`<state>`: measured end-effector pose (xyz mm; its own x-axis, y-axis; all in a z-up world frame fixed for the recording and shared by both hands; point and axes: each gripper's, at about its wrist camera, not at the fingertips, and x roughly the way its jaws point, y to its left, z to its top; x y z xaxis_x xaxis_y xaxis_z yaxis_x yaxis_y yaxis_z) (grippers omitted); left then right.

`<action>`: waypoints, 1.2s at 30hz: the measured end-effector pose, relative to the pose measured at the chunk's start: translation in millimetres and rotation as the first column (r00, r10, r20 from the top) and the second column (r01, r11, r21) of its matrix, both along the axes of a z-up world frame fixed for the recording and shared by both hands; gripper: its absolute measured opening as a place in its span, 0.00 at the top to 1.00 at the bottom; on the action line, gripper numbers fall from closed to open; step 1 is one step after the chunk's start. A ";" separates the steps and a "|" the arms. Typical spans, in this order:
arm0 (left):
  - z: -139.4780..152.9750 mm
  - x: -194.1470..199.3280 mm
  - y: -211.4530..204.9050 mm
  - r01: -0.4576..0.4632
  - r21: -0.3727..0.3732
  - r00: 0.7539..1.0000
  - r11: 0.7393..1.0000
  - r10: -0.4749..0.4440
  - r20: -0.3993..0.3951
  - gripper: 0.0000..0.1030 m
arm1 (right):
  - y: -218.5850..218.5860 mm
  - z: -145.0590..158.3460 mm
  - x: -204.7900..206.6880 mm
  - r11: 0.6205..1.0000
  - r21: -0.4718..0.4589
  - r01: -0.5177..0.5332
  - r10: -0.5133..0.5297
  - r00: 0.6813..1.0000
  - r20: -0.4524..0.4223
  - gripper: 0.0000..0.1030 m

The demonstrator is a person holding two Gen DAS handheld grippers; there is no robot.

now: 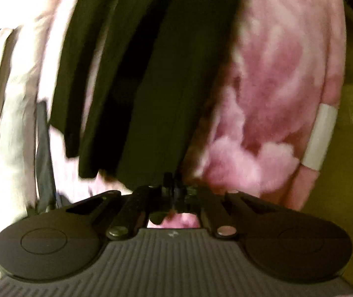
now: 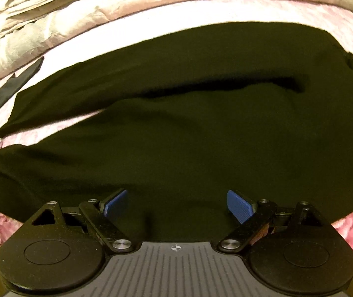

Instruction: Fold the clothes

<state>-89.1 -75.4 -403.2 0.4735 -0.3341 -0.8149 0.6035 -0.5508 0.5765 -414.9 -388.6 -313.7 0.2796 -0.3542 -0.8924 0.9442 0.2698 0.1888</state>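
A pair of dark trousers [image 2: 188,128] lies spread on a pink fluffy blanket [image 2: 344,32], its two legs running to the left. My right gripper [image 2: 177,205] hovers over the near edge of the trousers, open, its blue pads [image 2: 240,205] wide apart and empty. In the blurred left wrist view the trousers [image 1: 151,74] run away from the camera across the pink blanket [image 1: 275,86]. My left gripper [image 1: 172,180] is shut, its fingers pressed together at the trousers' near edge; the pinched cloth itself is hard to make out.
A pale crumpled duvet [image 2: 65,12] is heaped along the far side of the bed. A dark grey garment [image 2: 15,84] lies at the left edge. A white tag [image 1: 321,136] sits at the blanket's right border, with yellowish floor beyond.
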 end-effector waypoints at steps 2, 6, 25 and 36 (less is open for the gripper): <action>17.8 -3.8 10.6 -0.044 -0.003 0.998 0.999 0.044 -0.035 1.00 | -4.3 -0.1 -1.2 1.000 -0.010 -0.006 0.006 1.000 -0.003 0.13; 18.1 -17.4 26.2 -0.091 0.019 0.993 0.996 0.092 -0.073 1.00 | -4.6 -0.8 1.2 1.000 -0.008 -0.022 0.022 1.000 -0.010 0.13; 40.3 -2.0 12.5 -0.216 -0.040 0.964 0.975 0.207 -0.165 0.72 | -6.3 -15.2 -18.9 0.996 0.086 -0.018 0.017 1.000 0.007 0.13; 26.0 75.8 -1.2 -0.686 0.051 0.654 0.726 0.646 -0.394 0.49 | 7.0 -16.9 29.5 0.983 0.064 -0.171 0.170 0.985 0.016 0.13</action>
